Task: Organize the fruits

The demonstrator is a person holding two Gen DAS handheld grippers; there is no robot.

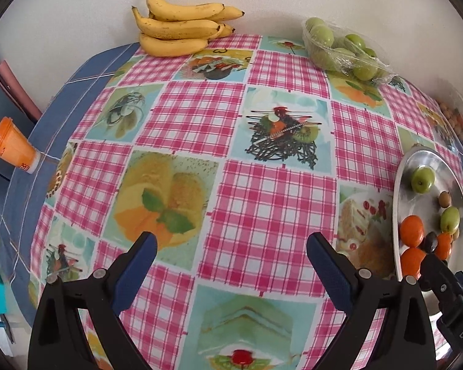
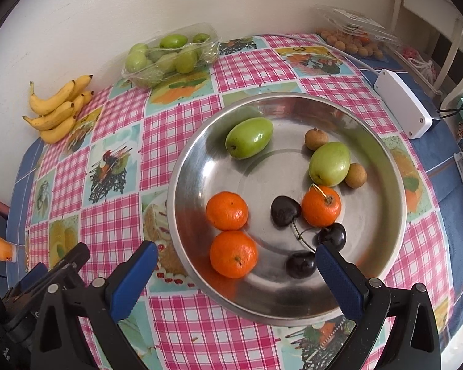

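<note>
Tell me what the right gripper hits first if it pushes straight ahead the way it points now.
Probably the nearest tangerine in the metal bowl: the right gripper is open and that fruit lies between its fingertips. Depth is unclear; the bowl's near rim may come first.

Bowl [image 2: 182, 166] of fruit at table's [image 1: 262, 203] right, bananas [image 1: 182, 27] far-left by wall, tray [image 2: 169, 58] between

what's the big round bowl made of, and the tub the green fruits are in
The bowl looks like bare metal, probably stainless steel: silvery, brushed, with blurred reflections of the mandarins in it. The tub of green fruits looks like thin clear plastic, glossy and crinkled, apparently under cling film.
</note>
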